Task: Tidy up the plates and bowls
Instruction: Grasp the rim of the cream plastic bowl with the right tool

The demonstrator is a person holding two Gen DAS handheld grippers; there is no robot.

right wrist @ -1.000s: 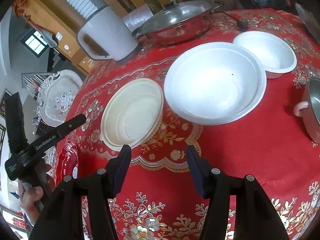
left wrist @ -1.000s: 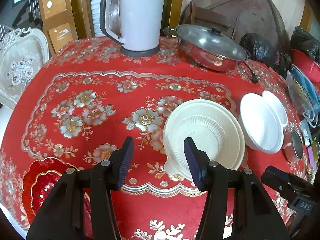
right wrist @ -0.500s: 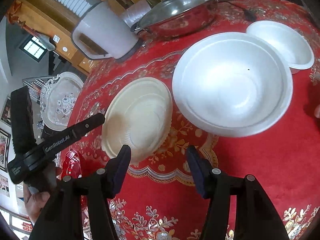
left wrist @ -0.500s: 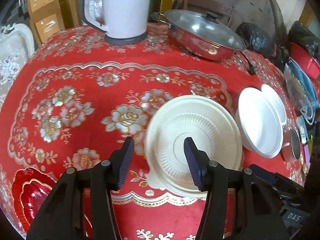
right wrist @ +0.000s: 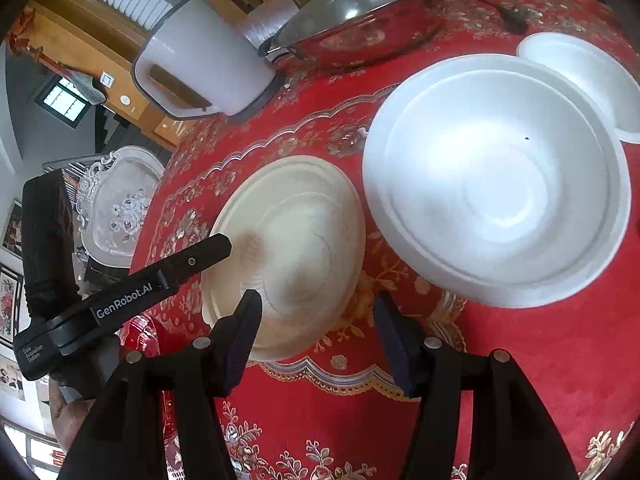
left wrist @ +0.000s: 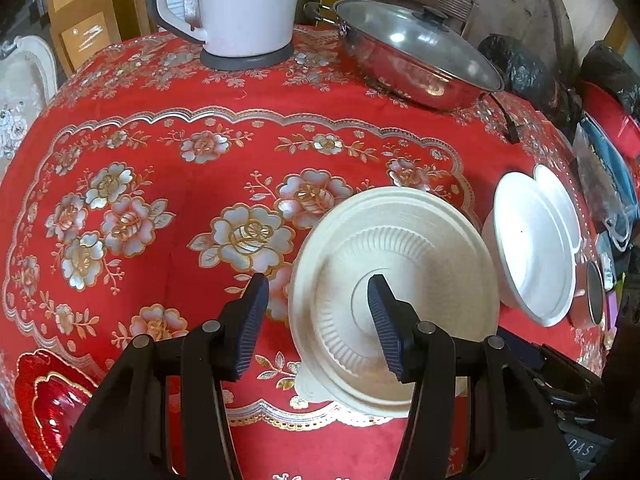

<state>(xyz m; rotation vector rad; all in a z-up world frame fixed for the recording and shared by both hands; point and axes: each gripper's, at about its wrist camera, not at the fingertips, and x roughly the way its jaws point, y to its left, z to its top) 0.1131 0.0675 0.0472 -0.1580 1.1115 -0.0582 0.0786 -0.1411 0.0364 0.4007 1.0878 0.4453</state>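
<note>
Probably a home dining room: a floral red cloth (left wrist: 168,168) covers the worktop, with kettle (left wrist: 244,4) and lidded pan (left wrist: 416,64) at the far side.

Left tongs (left wrist: 316,312) angled downward, jaws apart, empty, right tongs (right wrist: 318,318) likewise

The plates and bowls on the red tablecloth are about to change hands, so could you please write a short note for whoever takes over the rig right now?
Left gripper: open, empty, its jaws astride the cream plate's left rim, not gripping.
Right gripper: open, empty, over that plate's near edge.
Layout: cream plate at centre, large white bowl beside it to the right, small white bowl behind the large one, red dish at the table's near left edge.
Done: nothing stacked yet.
Left: probably grip the cream plate, then gather everything together.
</note>
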